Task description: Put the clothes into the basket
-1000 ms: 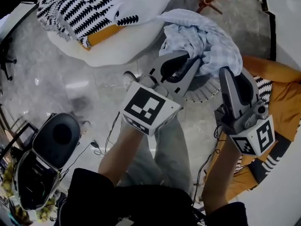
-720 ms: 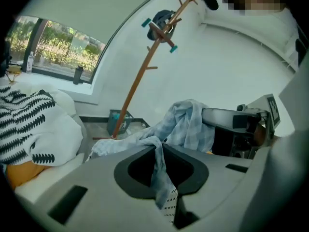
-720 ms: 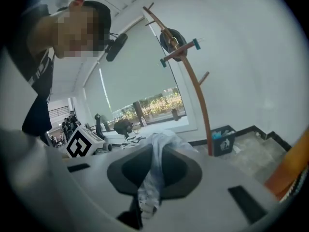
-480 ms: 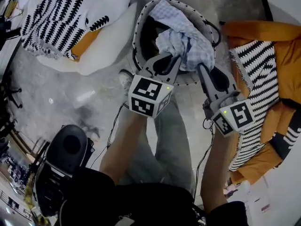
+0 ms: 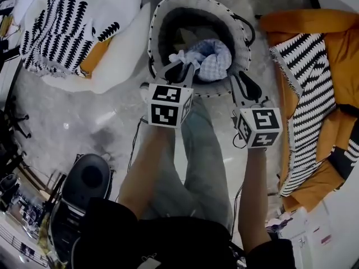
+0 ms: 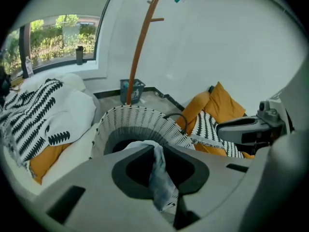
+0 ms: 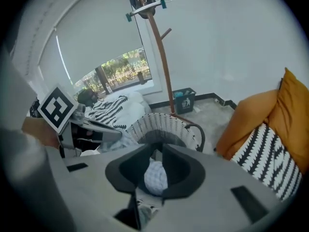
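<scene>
A white woven basket (image 5: 162, 15) with dark dots stands on the floor in front of me. A pale blue checked cloth (image 5: 206, 58) lies bunched inside it. My left gripper (image 5: 178, 69) reaches over the near rim, shut on a strip of that cloth (image 6: 159, 178), which hangs between its jaws. My right gripper (image 5: 240, 82) hovers at the basket's near right rim. Its jaws have just been opening, and the cloth (image 7: 155, 177) shows loose in the gap between them. The basket (image 7: 166, 124) sits right beyond both grippers.
A white cushion with a black-and-white patterned cloth (image 5: 73, 27) lies to the left. Orange cushions with a striped throw (image 5: 314, 94) lie to the right. A wooden coat stand (image 6: 140, 42) rises behind the basket, beside a small bin (image 6: 131, 90). A dark chair (image 5: 84, 178) sits at lower left.
Both grippers came down and forward with the cloth, from above the basket to its near rim. The cloth now rests inside the basket, and the right jaws stand slightly apart.
</scene>
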Tool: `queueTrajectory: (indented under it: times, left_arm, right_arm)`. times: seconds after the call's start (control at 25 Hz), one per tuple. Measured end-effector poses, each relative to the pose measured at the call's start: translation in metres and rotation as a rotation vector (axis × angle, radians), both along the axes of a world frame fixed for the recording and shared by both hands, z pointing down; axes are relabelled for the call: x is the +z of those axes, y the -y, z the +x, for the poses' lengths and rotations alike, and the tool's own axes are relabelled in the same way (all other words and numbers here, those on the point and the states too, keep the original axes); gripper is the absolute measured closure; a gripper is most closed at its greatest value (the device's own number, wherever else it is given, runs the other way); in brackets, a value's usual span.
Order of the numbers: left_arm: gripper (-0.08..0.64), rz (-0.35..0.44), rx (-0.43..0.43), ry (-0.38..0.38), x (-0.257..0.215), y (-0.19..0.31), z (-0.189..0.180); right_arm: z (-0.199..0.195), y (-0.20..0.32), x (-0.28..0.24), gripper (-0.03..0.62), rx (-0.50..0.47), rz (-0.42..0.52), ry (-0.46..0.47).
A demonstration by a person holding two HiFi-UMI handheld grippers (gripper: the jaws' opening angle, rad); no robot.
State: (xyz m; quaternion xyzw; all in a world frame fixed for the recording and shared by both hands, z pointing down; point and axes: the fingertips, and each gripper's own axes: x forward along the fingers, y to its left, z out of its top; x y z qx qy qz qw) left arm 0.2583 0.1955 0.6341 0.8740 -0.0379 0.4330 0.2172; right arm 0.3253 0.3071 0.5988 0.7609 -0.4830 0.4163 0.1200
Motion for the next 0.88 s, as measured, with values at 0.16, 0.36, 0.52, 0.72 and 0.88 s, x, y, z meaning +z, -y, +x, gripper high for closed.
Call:
queueTrajectory:
  times: [0.16,0.36,0.52,0.72,0.88]
  left_arm:
    - [0.518,-0.012,-0.03,0.008,-0.001,0.011,-0.006]
    - [0.516,0.016,-0.028,0.107,-0.01,0.028,-0.027]
    - [0.452,-0.027,-0.037,0.156,-0.01,0.034,-0.042]
    - [0.436,0.009,-0.039,0.112,-0.021,0.048,-0.049]
    - [0.527,0.012,-0.097,0.024,-0.042,0.062,-0.051]
  right_arm:
    - [0.0,0.01,-0.001,0.535,0.013,0.025,0.007]
    - [-0.009,0.035,-0.016,0.541,0.002,0.047,0.013]
    - [-0.019,0.056,-0.021,0.541,-0.022,0.07,0.03]
    - [-0.031,0.074,-0.025,0.545,-0.027,0.091,0.04]
    - [-0.04,0.089,-0.037,0.565,-0.03,0.137,0.048]
